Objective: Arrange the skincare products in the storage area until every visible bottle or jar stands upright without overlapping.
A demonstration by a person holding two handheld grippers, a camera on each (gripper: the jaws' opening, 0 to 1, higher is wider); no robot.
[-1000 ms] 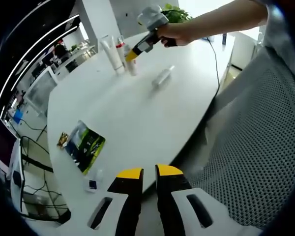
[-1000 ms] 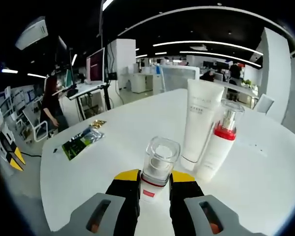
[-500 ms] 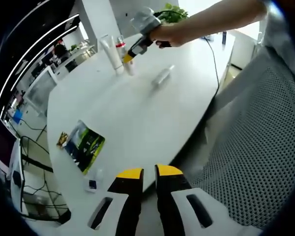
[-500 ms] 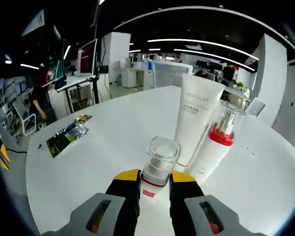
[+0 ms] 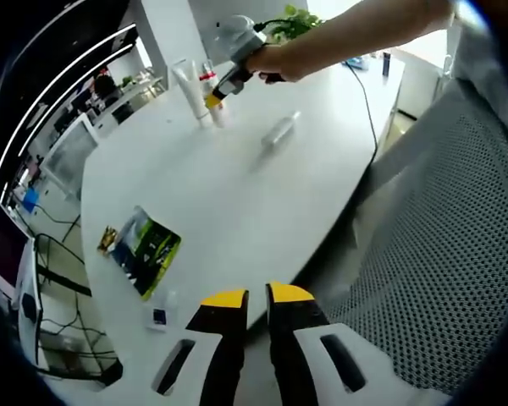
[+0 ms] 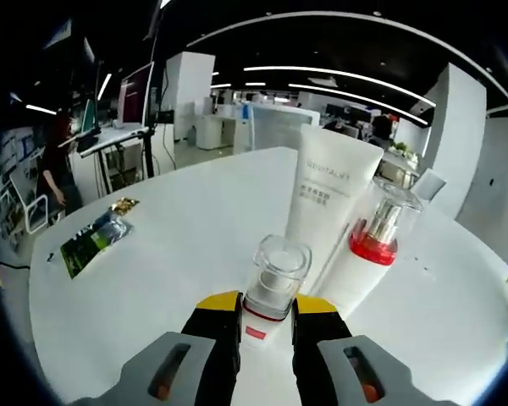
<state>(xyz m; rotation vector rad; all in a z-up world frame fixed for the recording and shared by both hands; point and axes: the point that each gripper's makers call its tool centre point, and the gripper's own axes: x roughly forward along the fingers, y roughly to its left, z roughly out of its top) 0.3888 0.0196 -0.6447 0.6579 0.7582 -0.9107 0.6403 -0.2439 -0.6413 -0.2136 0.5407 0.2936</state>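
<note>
White table lies mostly bare toward its near edge; the right gripper clamps a small clear-capped bottle upright, just beside the white tube and red-collared bottle; another bottle lies flat mid-table; the left gripper, jaws nearly closed on nothing, hangs past the table's edge.

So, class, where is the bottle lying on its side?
In the left gripper view the lying bottle rests on the white table, right of the upright white tube.
</note>
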